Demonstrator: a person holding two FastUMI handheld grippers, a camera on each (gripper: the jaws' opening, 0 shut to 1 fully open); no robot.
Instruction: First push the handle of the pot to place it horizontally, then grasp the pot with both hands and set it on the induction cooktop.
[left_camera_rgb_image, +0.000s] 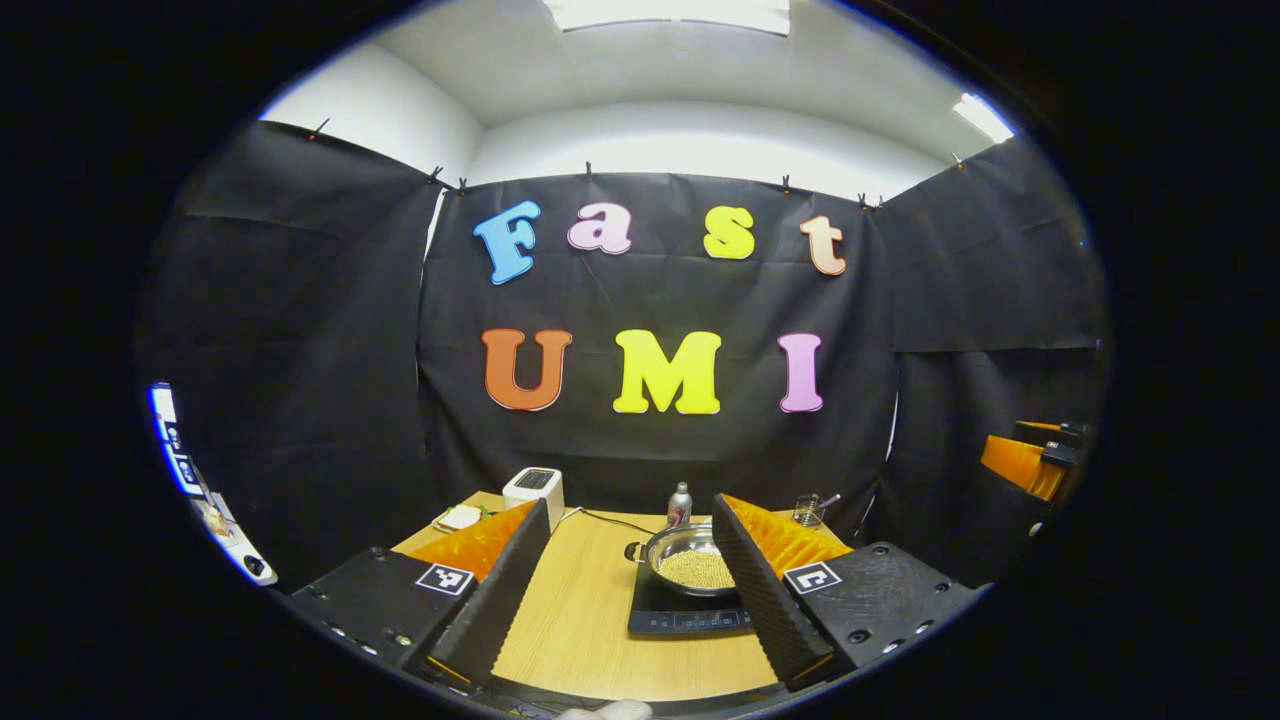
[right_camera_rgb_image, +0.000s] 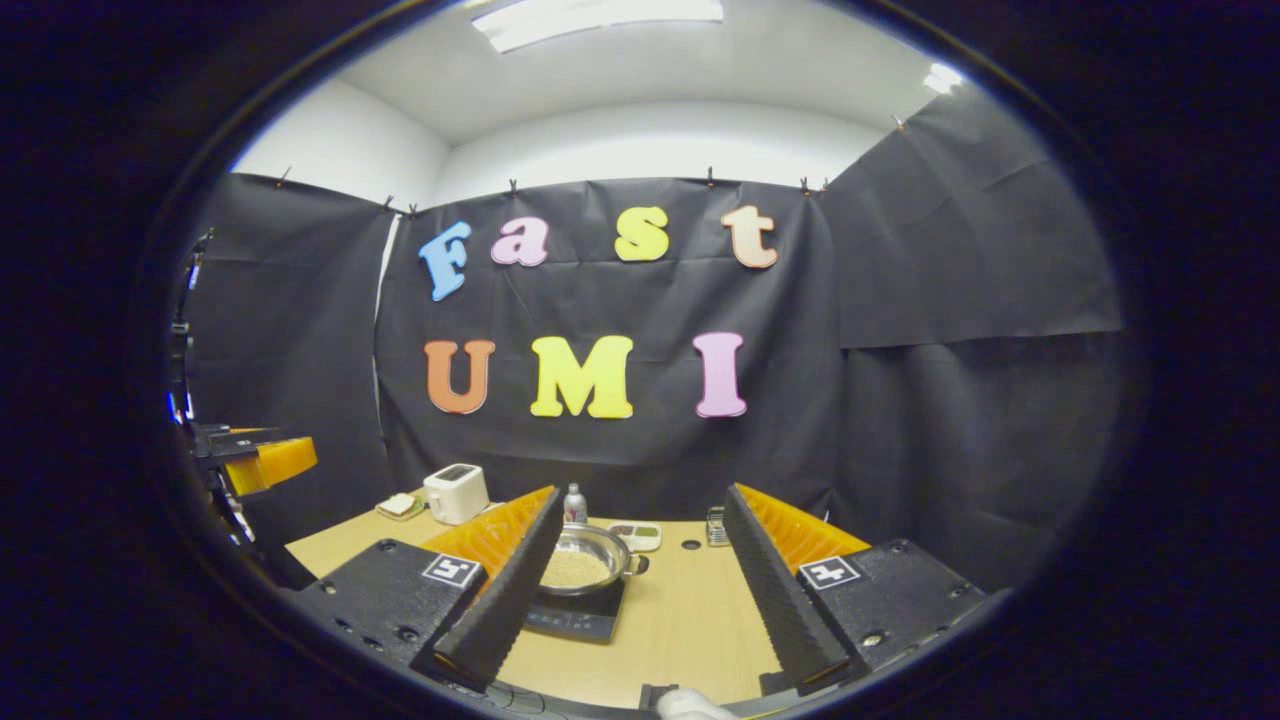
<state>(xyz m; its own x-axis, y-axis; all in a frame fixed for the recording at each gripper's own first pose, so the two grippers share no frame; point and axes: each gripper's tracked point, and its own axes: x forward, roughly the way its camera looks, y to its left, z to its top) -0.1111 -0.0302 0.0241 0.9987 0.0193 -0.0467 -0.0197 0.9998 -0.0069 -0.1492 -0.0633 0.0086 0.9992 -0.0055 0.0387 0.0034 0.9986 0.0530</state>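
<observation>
The shiny steel pot, round and filled with pale beige grains, sits on top of the flat black induction cooktop on the light wooden table, so by the look of it the placing is done and the only move left turns on staying clear of the pot. In the left gripper view the pot lies ahead and to the right, its right side hidden behind the right finger of the left gripper, with a small dark side handle sticking out to its left. In the right gripper view the same pot lies ahead and to the left, part-covered by the left finger of the right gripper, with a dark handle on its right; the handles thus seem to run left to right across the table. Both tongs are spread wide, holding nothing and well short of the pot. Neither looks clearly nearer. A white toaster stands far left, a small bottle behind the pot.
</observation>
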